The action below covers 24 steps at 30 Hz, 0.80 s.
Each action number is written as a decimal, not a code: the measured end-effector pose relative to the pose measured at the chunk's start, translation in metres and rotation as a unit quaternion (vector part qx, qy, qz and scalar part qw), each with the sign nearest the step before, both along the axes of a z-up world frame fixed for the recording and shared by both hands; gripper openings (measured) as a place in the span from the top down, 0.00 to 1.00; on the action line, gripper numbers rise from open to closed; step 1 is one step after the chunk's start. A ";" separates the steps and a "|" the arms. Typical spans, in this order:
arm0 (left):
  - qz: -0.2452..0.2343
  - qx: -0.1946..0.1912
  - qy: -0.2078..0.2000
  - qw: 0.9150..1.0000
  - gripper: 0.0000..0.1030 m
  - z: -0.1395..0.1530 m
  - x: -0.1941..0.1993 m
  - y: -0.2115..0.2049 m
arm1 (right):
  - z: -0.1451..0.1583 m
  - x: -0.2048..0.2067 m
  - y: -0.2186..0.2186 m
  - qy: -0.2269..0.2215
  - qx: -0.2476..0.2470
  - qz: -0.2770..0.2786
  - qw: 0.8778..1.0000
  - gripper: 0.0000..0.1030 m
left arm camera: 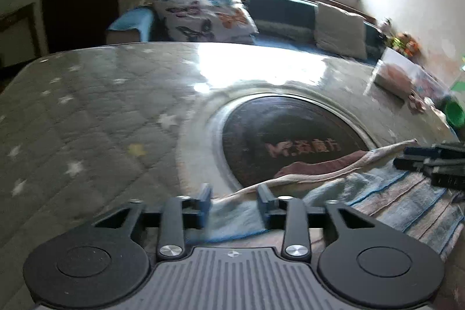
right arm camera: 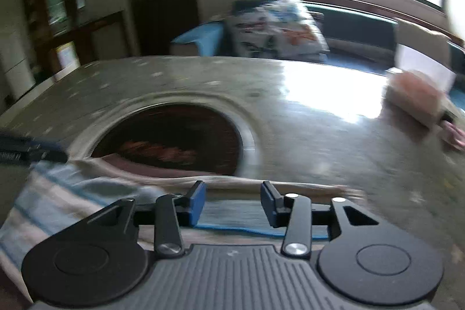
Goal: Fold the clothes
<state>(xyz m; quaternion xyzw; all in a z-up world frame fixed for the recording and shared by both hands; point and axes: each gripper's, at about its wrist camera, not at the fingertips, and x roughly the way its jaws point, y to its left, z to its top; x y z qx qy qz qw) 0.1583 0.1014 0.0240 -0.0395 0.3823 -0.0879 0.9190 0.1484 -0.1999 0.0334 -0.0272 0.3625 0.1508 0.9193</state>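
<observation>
The left claw (left arm camera: 234, 204) stands wide, its two blue fingertips apart over the near edge of a striped towel (left arm camera: 401, 202) with nothing between them. The towel, pale blue and beige with thin blue lines, lies flat on the bench (left arm camera: 87, 112) near its front edge, and its far hem is turned up to show a pink-brown underside that reaches onto the dark round inset (left arm camera: 287, 141) in the middle of the bench. The right claw (right arm camera: 234, 201) is likewise wide, hanging above the same towel (right arm camera: 58, 193) with its fingertips clear of the cloth. Each claw shows at the edge of the other's view, low over the towel. A clear plastic box (left arm camera: 398, 74) stands at the far right of the bench, and a butterfly-print pillow (left arm camera: 203, 13) lies on the sofa behind.
</observation>
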 end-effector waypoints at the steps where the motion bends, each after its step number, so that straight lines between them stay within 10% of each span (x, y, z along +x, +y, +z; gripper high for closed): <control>1: 0.009 -0.002 0.001 1.000 0.51 0.001 -0.006 0.006 | -0.002 -0.001 0.008 0.001 -0.002 0.010 1.000 0.53; 11: 0.076 -0.005 0.010 0.997 0.15 0.000 -0.057 0.053 | -0.015 -0.025 0.070 -0.005 -0.043 0.080 0.996 0.33; 24: 0.084 -0.063 0.021 0.994 0.18 -0.007 -0.068 0.059 | 0.004 -0.096 0.131 -0.029 -0.044 0.205 0.977 0.27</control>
